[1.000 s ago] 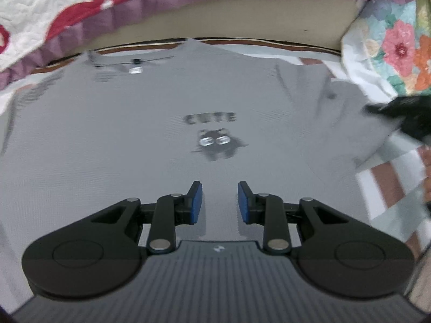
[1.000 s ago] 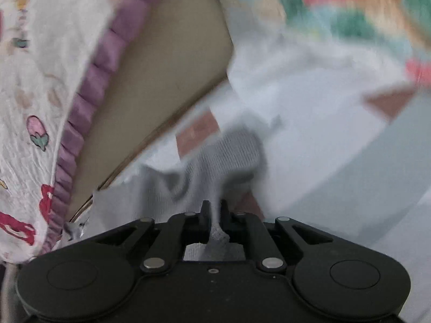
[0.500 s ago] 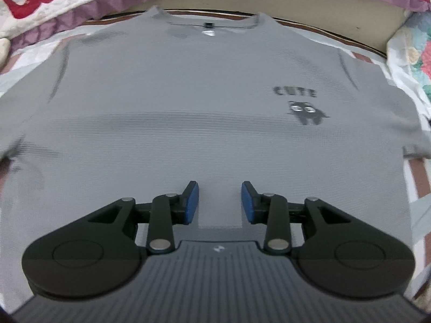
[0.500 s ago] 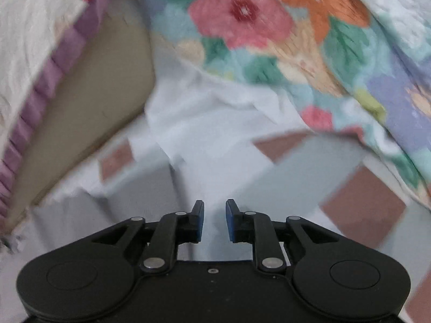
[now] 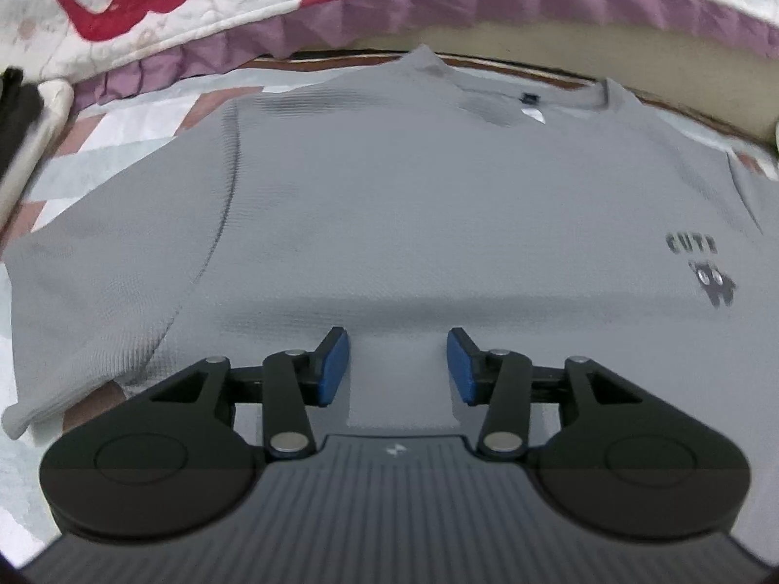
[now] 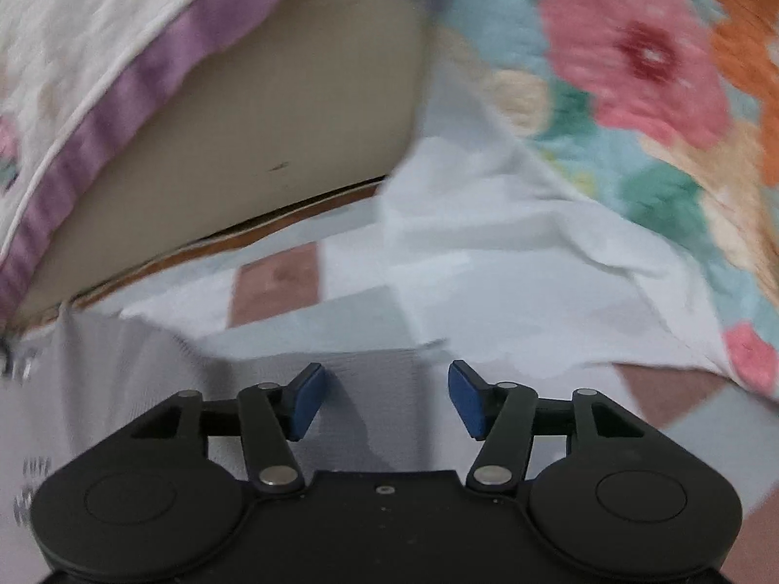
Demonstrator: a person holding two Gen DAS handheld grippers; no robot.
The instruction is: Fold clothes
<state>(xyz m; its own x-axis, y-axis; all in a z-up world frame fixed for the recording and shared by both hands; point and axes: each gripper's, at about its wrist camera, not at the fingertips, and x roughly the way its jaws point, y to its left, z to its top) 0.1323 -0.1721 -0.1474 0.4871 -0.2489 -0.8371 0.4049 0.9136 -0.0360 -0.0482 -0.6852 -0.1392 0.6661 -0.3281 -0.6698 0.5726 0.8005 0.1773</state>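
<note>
A grey T-shirt (image 5: 389,214) lies spread flat, front up, with its collar (image 5: 530,97) at the far side and a dark "CUTE" print (image 5: 696,263) at the right. Its left sleeve (image 5: 87,301) reaches toward the left edge. My left gripper (image 5: 398,365) hovers open over the shirt's lower left part, nothing between its blue pads. In the right wrist view, my right gripper (image 6: 387,399) is open above the shirt's right sleeve (image 6: 375,370), holding nothing. The view is blurred.
The shirt rests on a patchwork sheet (image 5: 121,136) of pale blue, white and brown squares. A white quilt with red shapes and a purple frill (image 5: 341,14) hangs along the far side. A floral blanket (image 6: 657,97) is bunched at the right, beside a beige panel (image 6: 272,136).
My right gripper let go of the shirt's sleeve and opened wide. My left gripper slid left across the shirt, so the print moved to the right edge, and its jaws opened a little more.
</note>
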